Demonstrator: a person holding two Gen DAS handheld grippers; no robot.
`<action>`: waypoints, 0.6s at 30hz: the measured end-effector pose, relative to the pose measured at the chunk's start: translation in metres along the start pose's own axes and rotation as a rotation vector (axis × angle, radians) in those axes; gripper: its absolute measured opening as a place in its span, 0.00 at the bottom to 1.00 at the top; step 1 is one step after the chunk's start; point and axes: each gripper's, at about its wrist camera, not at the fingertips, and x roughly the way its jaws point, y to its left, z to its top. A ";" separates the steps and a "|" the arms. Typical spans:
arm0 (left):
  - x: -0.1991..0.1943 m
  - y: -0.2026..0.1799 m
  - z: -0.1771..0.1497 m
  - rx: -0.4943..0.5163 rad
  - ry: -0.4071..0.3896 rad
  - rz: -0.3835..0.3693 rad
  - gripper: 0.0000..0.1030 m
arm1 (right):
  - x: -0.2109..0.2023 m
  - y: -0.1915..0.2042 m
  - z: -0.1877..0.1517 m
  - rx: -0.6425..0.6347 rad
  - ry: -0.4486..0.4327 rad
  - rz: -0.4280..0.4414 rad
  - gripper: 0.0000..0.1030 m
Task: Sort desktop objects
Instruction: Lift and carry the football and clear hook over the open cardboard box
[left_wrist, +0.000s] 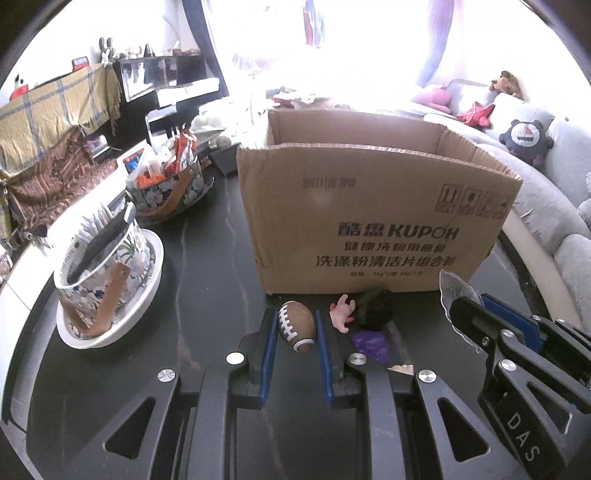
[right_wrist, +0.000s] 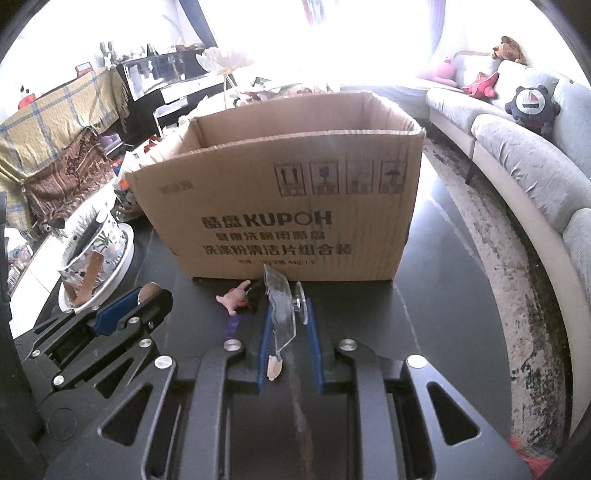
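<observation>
My left gripper is shut on a small brown toy football, just above the dark table. My right gripper is shut on a clear plastic suction hook; it also shows in the left wrist view. An open cardboard box stands right behind both grippers, also in the right wrist view. A pink toy figure, a dark green lump and a purple scrap lie on the table in front of the box.
A floral basket on a white dish stands at the left, and a second floral basket with packets behind it. A grey sofa with plush toys curves along the right. The table edge runs at the right.
</observation>
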 end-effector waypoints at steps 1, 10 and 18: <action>-0.003 0.000 0.000 -0.001 -0.005 -0.002 0.18 | -0.003 0.001 0.000 -0.001 -0.006 0.001 0.16; -0.024 0.002 0.001 -0.008 -0.025 -0.018 0.18 | -0.020 0.011 0.004 -0.005 -0.039 -0.004 0.16; -0.056 0.004 0.000 0.004 -0.097 -0.001 0.18 | -0.043 0.018 0.003 -0.013 -0.071 0.008 0.16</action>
